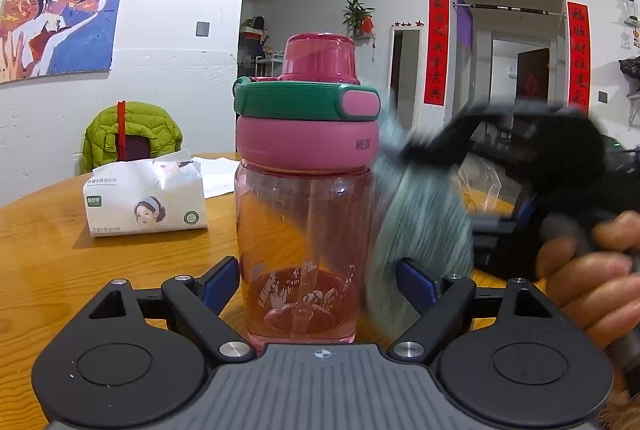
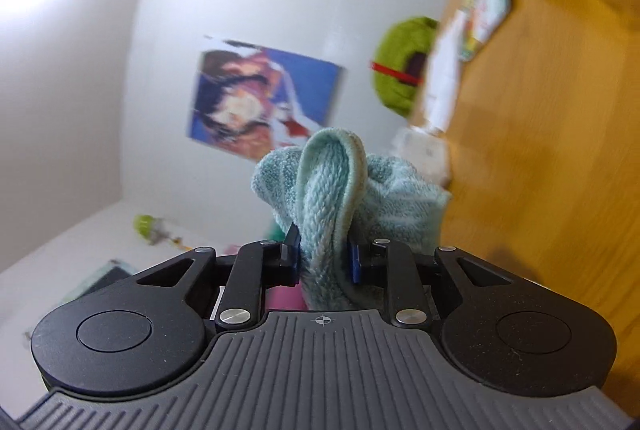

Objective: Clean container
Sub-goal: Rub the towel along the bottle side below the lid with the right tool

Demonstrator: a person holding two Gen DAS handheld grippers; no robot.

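1. Bottle [image 1: 304, 189] stands upright on the worktop [image 1: 48, 242], between the wide left tool [image 1: 316, 282] fingers; contact unclear.
2. Right tool [image 2: 324, 258] pinches a cloth [image 2: 340, 189], blurred at the bottle's 3 o'clock side.

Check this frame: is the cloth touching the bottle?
Touching. In the left wrist view the blurred teal cloth lies flush against the pink bottle along its side, no gap visible. The right gripper pinches the cloth.
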